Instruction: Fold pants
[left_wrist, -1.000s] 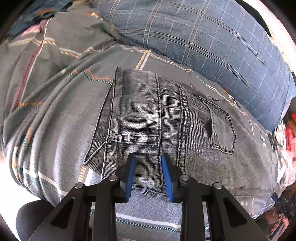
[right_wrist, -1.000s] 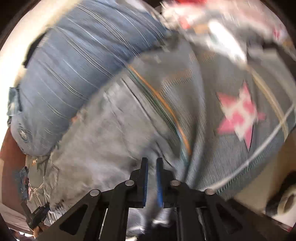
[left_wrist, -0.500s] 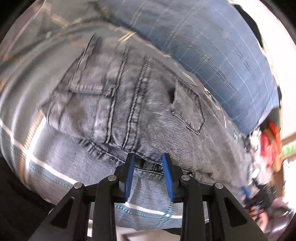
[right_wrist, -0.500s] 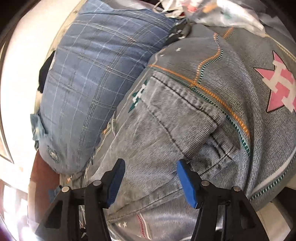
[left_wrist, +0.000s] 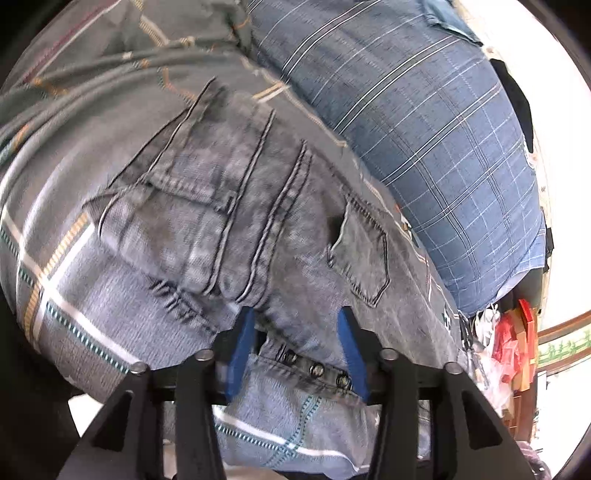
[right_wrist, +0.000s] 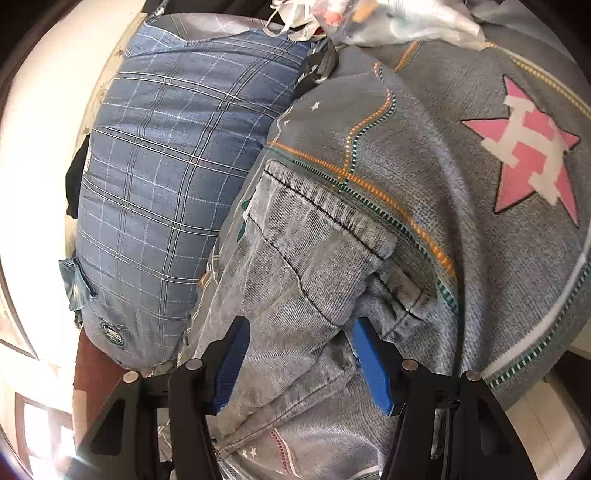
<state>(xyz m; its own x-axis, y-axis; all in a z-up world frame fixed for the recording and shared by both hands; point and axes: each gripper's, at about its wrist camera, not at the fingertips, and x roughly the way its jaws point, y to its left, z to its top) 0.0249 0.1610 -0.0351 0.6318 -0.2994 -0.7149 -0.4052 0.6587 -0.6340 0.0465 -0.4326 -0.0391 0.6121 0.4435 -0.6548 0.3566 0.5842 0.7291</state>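
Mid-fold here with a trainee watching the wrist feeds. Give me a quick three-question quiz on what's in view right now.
1. True or false: the right claw is clamped shut on the jeans.
2. Which item lies beside the jeans, against the wall side? A) a blue plaid pillow B) a wooden chair C) a laptop
3. Fill in: the bedspread carries a pink ____ with a white letter H.

Key:
1. False. Its pads stand apart, with denim between them but not pinched. The left claw is opening over the button fly edge of the jeans.
2. A, the blue plaid pillow.
3. star.
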